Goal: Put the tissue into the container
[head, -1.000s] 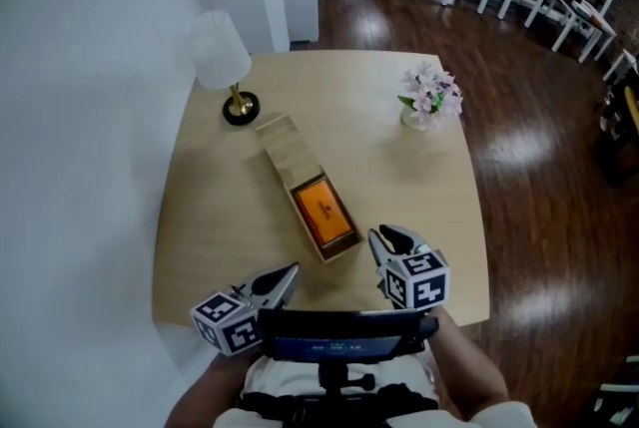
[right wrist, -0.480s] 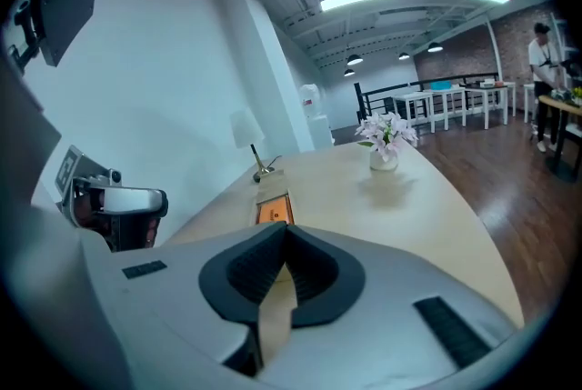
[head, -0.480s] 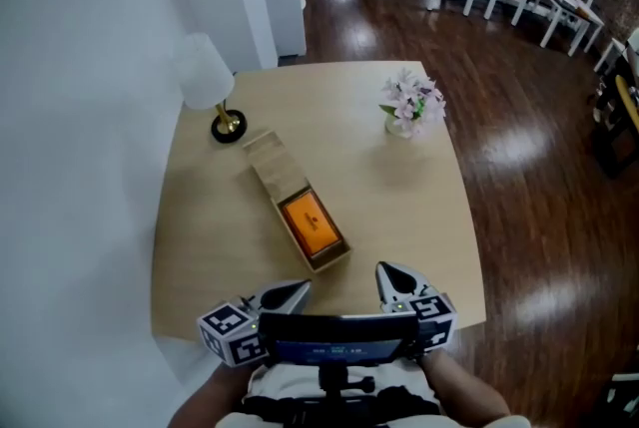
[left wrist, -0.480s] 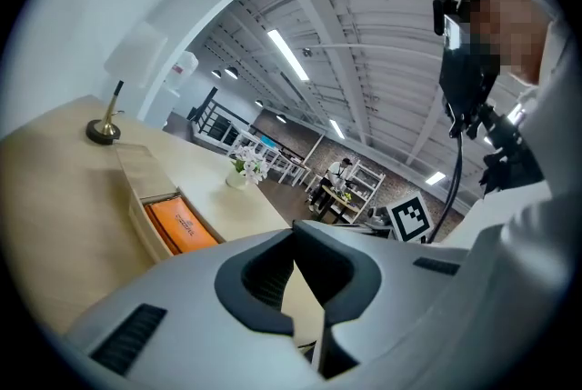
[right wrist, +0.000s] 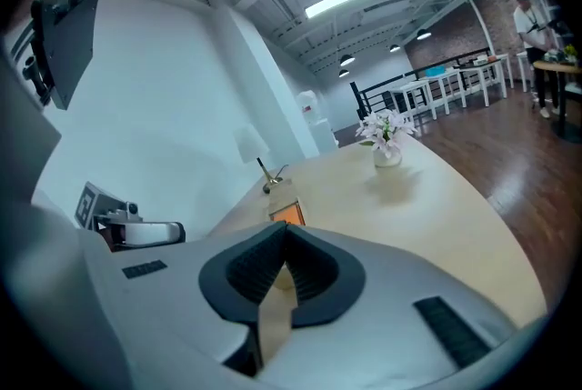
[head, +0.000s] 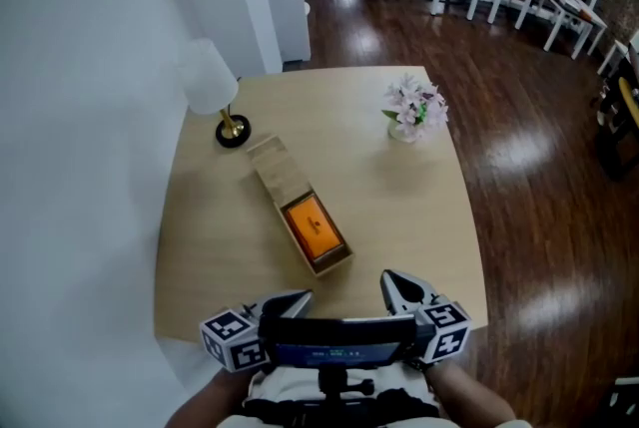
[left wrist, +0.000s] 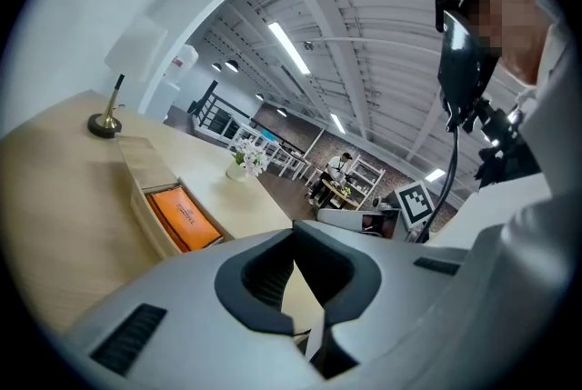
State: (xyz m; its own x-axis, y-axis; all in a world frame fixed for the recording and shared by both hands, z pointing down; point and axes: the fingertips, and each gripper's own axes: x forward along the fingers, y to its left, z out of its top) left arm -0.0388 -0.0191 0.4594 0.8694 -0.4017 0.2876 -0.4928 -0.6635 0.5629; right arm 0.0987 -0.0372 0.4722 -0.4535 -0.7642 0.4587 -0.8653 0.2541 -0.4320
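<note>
A long wooden box (head: 272,164) lies slantwise in the middle of the round table (head: 409,207). Its near half is uncovered, and an orange tissue pack (head: 313,225) lies inside. In the left gripper view the orange tissue pack (left wrist: 185,215) shows in the box (left wrist: 136,163) ahead to the left. My left gripper (head: 300,297) hangs over the table's front edge, shut and empty, apart from the box. My right gripper (head: 391,278) is beside it on the right, also shut with nothing between its jaws. The box's near end lies a short way beyond both tips.
A white-shaded lamp (head: 210,79) on a brass foot stands at the table's far left. A small vase of pink flowers (head: 411,107) stands at the far right. A white wall runs along the left. Dark wooden floor and white tables lie beyond.
Both grippers have drawn back from the box toward the table's front edge. The right gripper has rolled. The box and tissue pack have not moved.
</note>
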